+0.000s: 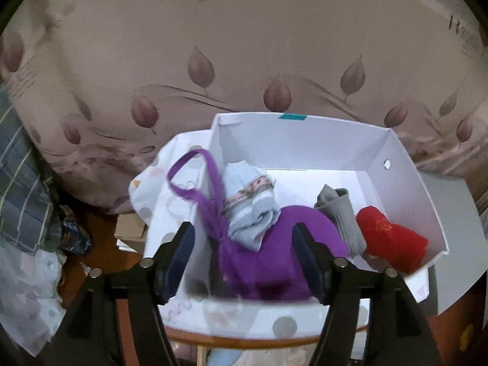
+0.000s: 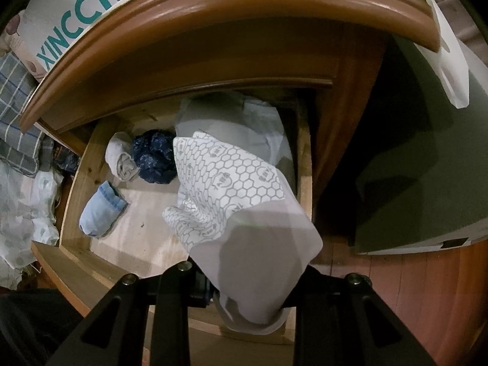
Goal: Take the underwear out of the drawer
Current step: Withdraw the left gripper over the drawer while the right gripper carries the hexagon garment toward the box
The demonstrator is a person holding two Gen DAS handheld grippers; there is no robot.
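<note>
The right gripper (image 2: 244, 292) has its fingers clamped on white patterned underwear (image 2: 231, 180), hanging just ahead of them over the open wooden drawer (image 2: 146, 238). The left gripper (image 1: 244, 244) has its fingers spread apart around purple underwear (image 1: 274, 253) in a white box (image 1: 305, 149).

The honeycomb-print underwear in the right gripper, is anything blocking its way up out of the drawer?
Nothing visible blocks it. The honeycomb-print underwear hangs from the right gripper, above the open drawer. The wooden top edge overhangs only the drawer's back. The other garments lie below.
</note>
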